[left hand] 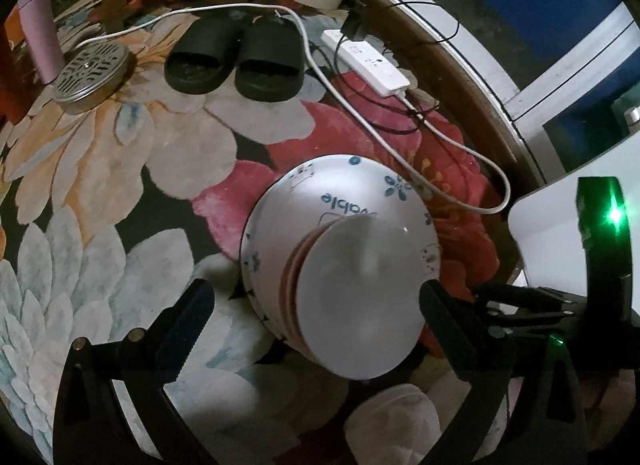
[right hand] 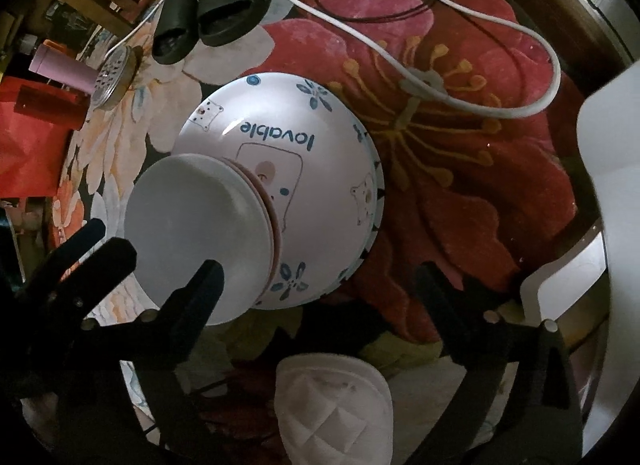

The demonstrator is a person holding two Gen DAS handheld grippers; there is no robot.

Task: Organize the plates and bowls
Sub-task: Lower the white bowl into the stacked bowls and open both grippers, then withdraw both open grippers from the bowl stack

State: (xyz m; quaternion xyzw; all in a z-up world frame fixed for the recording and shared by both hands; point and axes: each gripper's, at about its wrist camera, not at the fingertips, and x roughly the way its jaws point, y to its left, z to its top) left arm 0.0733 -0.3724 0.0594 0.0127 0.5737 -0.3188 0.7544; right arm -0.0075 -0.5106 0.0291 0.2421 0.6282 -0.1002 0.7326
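Flowered carpet (left hand: pixel 120 169) covers the floor, where a stack is seen: a printed bowl (right hand: pixel 304 169) below, small plates (right hand: pixel 200 233) piled inside it, pink rims showing under the white top one. Both jaws are spread wide; the left gripper (left hand: pixel 316 305) straddles the top plate without pressing it, and the right gripper (right hand: pixel 320 285) is held empty beside the stack. Glazed crockery is judged stiff, slippery and breakable, fairly heavy stacked. A hold is best taken across a rim edge, squarely.
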